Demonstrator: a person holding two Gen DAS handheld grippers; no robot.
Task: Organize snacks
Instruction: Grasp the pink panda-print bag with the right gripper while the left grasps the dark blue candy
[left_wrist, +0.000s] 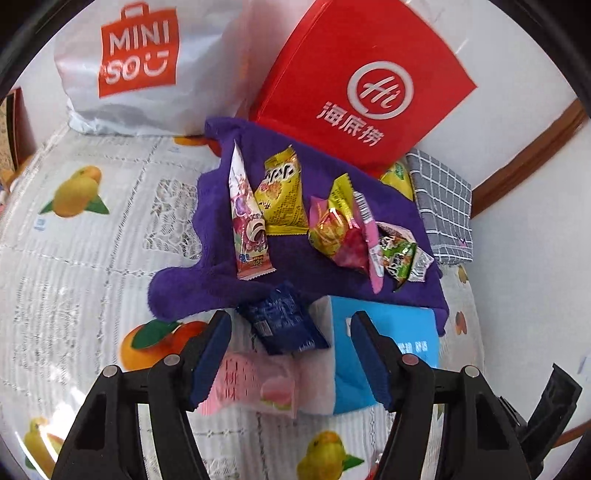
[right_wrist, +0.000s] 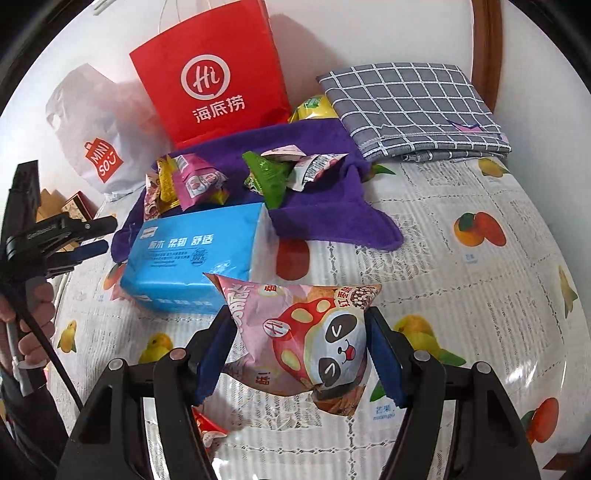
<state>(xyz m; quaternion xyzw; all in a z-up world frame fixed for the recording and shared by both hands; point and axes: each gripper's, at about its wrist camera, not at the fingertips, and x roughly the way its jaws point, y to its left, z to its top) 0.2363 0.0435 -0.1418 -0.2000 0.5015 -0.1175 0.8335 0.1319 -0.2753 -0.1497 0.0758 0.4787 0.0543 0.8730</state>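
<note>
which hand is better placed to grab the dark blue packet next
Left. The left gripper is open and empty just short of the dark blue packet; the right gripper already holds a pink snack bag.

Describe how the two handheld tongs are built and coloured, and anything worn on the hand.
Both tongs, left and right, have black plastic linkage arms with round silver rivets and blue ribbed pads. In the right wrist view the left one has a grey handle and a thin black cable. Whether the hand wears anything cannot be told.
</note>
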